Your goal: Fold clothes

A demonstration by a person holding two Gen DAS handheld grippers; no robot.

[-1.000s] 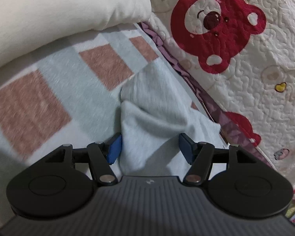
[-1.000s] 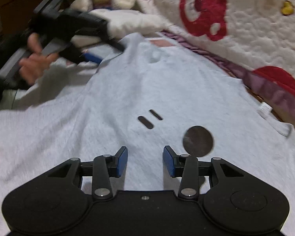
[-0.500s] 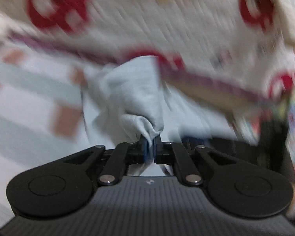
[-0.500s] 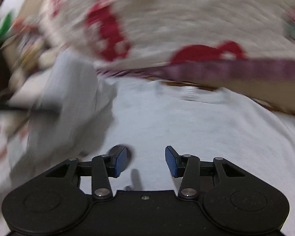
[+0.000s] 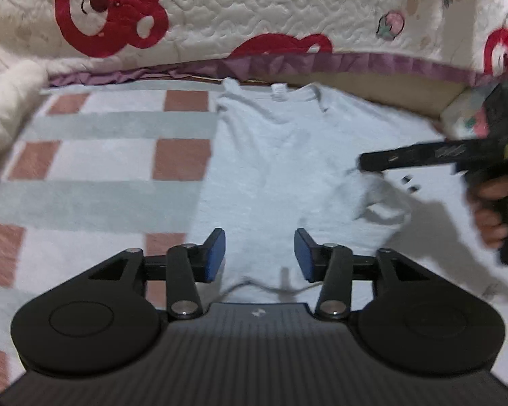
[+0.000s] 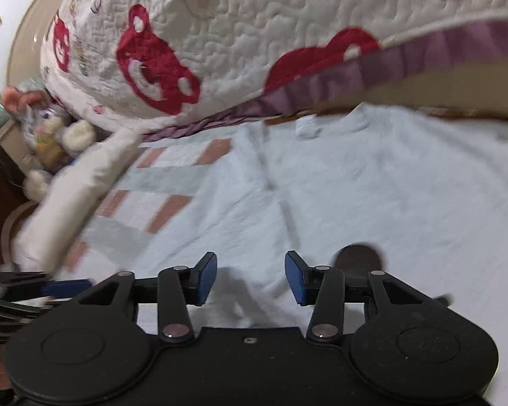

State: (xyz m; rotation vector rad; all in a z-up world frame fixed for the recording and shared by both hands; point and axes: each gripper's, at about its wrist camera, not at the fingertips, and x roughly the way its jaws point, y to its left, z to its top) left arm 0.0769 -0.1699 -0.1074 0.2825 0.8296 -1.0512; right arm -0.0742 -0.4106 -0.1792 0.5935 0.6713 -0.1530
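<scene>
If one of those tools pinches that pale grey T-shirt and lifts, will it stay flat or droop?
The T-shirt would probably droop: it lies limp on the checked blanket, and its folded-over sleeve already sags in soft wrinkles. It looks thin, so likely light.

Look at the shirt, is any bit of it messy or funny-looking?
Yes. The light grey shirt lies mostly flat on the checked blanket, but one part on its right side is bunched and curled up beside the right tool, instead of lying smooth.
</scene>
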